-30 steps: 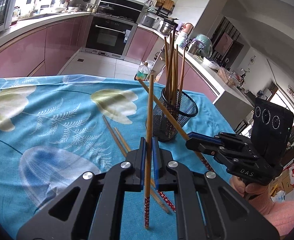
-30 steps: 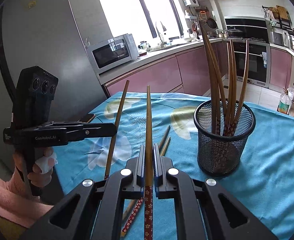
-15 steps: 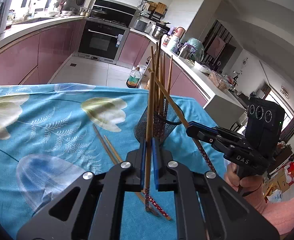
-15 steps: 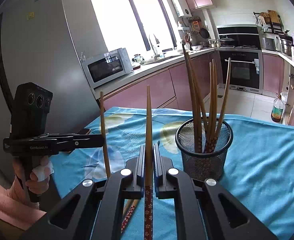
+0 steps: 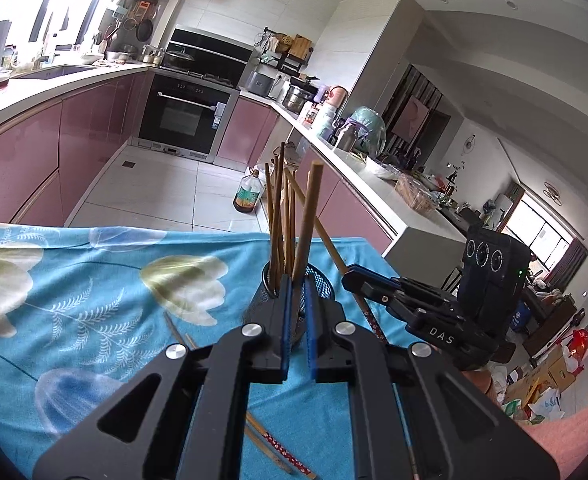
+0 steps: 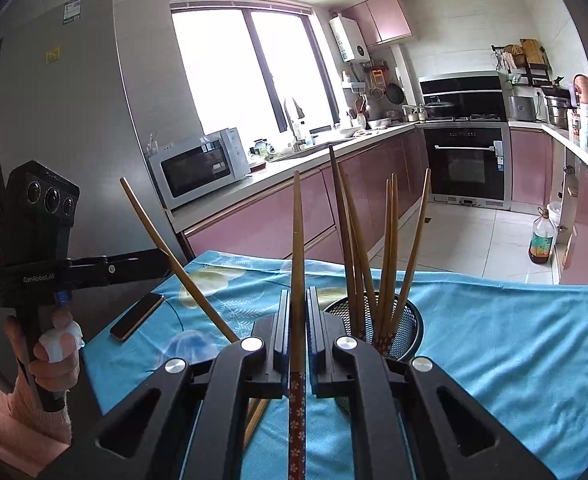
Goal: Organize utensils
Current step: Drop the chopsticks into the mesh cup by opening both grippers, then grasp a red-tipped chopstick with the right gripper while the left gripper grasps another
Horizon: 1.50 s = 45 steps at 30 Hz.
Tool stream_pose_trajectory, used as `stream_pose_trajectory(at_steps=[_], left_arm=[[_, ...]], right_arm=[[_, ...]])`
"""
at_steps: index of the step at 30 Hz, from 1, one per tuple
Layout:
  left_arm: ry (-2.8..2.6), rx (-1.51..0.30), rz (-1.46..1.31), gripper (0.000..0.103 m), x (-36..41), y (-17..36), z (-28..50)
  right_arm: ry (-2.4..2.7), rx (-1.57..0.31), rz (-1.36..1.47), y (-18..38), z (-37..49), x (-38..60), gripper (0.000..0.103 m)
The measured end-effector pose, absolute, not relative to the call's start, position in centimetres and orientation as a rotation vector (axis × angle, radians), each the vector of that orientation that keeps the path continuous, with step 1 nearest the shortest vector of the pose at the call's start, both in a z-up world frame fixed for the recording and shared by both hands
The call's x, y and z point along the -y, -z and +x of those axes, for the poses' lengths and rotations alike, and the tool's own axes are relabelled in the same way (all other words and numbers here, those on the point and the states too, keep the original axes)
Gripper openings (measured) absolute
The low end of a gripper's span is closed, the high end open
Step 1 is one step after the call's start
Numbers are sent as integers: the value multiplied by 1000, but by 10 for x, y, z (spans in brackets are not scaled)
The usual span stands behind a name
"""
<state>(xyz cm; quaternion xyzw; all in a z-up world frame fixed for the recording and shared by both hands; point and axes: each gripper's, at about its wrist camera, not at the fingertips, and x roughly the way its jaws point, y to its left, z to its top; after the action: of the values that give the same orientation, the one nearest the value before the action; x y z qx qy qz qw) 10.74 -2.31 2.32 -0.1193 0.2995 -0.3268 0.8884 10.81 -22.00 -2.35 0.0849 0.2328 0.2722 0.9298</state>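
Note:
A black mesh holder [image 5: 321, 280] [image 6: 408, 322] stands on the blue floral cloth with several brown chopsticks upright in it. My left gripper [image 5: 297, 322] is shut on a brown chopstick [image 5: 308, 216], tilted, just above and in front of the holder; it also shows in the right wrist view [image 6: 162, 262] with that chopstick [image 6: 174, 264]. My right gripper [image 6: 297, 322] is shut on a second chopstick [image 6: 297, 240] with a red flowered handle, held upright left of the holder. It shows in the left wrist view [image 5: 358, 280] at the holder's right.
Two loose chopsticks [image 5: 282, 452] lie on the cloth [image 5: 94, 280] under my left gripper. A phone [image 6: 136, 316] lies near the table's left corner. An oil bottle [image 5: 248, 194] stands on the floor beyond the table's far edge.
Both grippers rose and moved toward the holder with their chopsticks. The left chopstick has tilted from upright and now stands over the holder's rim.

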Motion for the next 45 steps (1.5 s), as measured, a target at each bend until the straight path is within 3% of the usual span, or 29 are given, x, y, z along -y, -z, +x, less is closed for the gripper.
stream_pose_trajectory(at_steps=[7, 18, 25, 27, 29, 36, 38, 40, 45], left_arm=[[707, -666, -221, 2, 37, -16, 112], [689, -848, -226, 2, 42, 52, 133], [579, -958, -152, 15, 55, 101, 160], [584, -981, -149, 15, 57, 112, 165], [571, -990, -133, 17, 60, 119, 168], [536, -997, -110, 24, 61, 128, 172], [524, -999, -103, 24, 60, 129, 174], [515, -1001, -98, 25, 59, 127, 176], [503, -991, -55, 26, 66, 124, 184]], right_arm=[[-601, -541, 160, 42, 109, 213, 7], [-625, -728, 138, 90, 116, 195, 7], [-608, -760, 132, 99, 113, 191, 7], [-578, -793, 109, 103, 116, 190, 9], [-568, -831, 74, 110, 120, 185, 22], [-538, -897, -2, 131, 138, 157, 22], [-530, -898, -11, 135, 143, 153, 19], [-520, -902, 7, 134, 146, 154, 6], [-516, -876, 64, 127, 136, 166, 6]])
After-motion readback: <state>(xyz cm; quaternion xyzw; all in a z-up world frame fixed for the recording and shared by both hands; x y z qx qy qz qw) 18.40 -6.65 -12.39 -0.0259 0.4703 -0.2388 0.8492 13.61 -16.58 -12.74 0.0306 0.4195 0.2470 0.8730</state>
